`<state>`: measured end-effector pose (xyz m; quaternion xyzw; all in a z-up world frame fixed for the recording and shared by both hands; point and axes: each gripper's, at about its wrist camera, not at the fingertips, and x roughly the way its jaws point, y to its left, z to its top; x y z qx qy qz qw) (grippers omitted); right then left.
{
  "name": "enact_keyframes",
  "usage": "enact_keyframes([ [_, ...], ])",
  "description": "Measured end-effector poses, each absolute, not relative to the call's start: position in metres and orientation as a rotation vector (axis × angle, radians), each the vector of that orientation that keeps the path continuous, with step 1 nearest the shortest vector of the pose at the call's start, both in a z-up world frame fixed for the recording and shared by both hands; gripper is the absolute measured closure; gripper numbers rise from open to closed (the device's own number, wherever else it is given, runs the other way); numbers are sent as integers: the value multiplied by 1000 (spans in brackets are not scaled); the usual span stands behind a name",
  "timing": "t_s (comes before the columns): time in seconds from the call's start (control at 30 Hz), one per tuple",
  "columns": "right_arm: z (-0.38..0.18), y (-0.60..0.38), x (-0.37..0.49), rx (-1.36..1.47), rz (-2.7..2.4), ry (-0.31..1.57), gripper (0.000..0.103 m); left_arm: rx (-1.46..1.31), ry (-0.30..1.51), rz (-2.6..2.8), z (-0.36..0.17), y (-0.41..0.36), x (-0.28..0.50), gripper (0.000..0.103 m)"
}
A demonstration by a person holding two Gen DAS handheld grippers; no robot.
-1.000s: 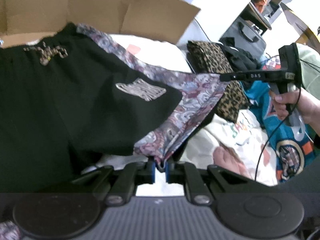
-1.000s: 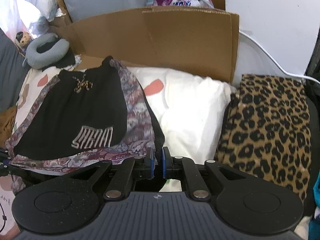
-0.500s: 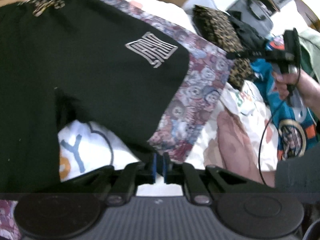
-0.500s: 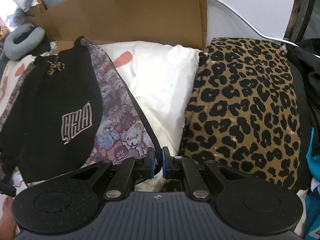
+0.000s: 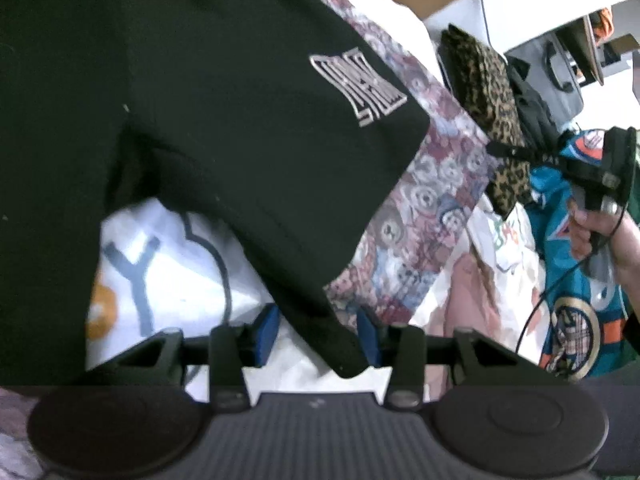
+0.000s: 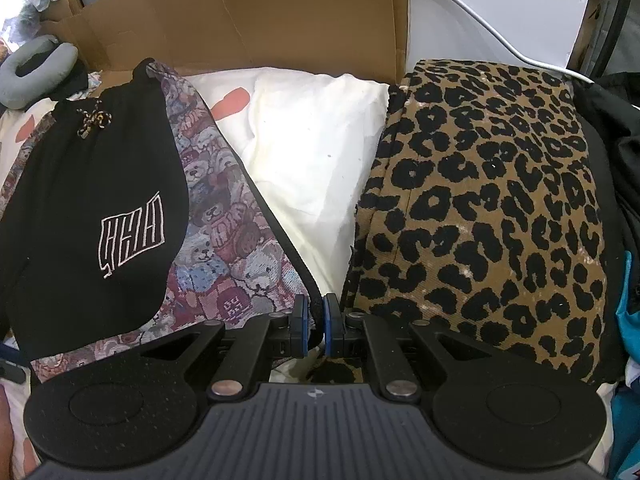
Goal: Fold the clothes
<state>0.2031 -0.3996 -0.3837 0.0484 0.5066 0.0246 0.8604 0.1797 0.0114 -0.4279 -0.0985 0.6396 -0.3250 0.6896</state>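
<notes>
While left tongs [image 5: 316, 336] spread, right tongs [image 6: 316, 326] pinch shorts [image 6: 92, 184] hem; logo unreadable.

Left black two-finger gripper [image 5: 316, 336]: blue pads, ribbed grey housing, round side discs, silver pivot screws. Right black two-finger gripper [image 6: 316, 330]: identical; thin black cable trailing from its handle.
</notes>
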Motion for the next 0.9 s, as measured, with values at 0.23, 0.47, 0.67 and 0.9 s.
enact_keyframes([
  [0.23,-385,-399,204,101,57,1070,98,-209,1471,-790,-432,6,167,102],
  [0.47,-384,-401,204,108,63,1070,97,-161,1548,-845,-433,8,152,100],
  [0.67,-389,-402,205,109,59,1077,97,-179,1495,-779,-427,15,161,43],
  [0.9,-391,-402,206,117,57,1083,97,-352,1525,-712,-445,18,174,45],
])
